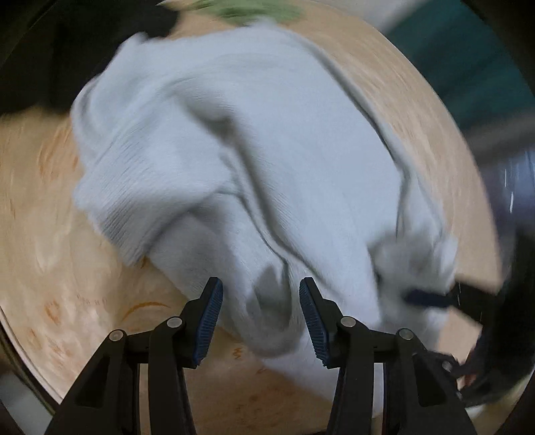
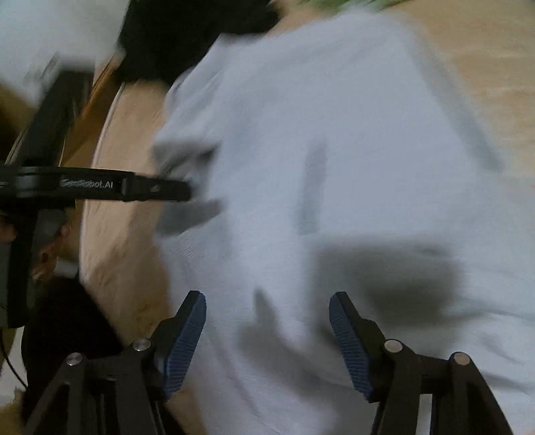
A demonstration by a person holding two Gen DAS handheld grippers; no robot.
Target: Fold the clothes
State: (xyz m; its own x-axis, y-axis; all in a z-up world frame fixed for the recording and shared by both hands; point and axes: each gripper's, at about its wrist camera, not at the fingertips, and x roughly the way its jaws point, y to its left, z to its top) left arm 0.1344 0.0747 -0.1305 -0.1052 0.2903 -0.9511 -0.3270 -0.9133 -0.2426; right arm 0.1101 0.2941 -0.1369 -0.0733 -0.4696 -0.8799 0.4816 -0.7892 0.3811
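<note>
A pale blue knit sweater [image 1: 267,140] lies crumpled on a round light wooden table [image 1: 67,254]; a ribbed cuff or hem sticks out at its left. My left gripper [image 1: 260,291] is open just above a fold of the sweater's near edge, holding nothing. In the right wrist view the sweater [image 2: 334,167] fills most of the frame, blurred. My right gripper [image 2: 267,304] is open over it, empty. The left gripper also shows from the side in the right wrist view [image 2: 160,190], at the sweater's left edge.
A green cloth [image 1: 254,10] lies at the table's far edge. A dark garment [image 2: 187,36] sits at the far left. The table rim [image 2: 100,174] curves close on the left. Dark teal furniture [image 1: 468,60] stands beyond the table.
</note>
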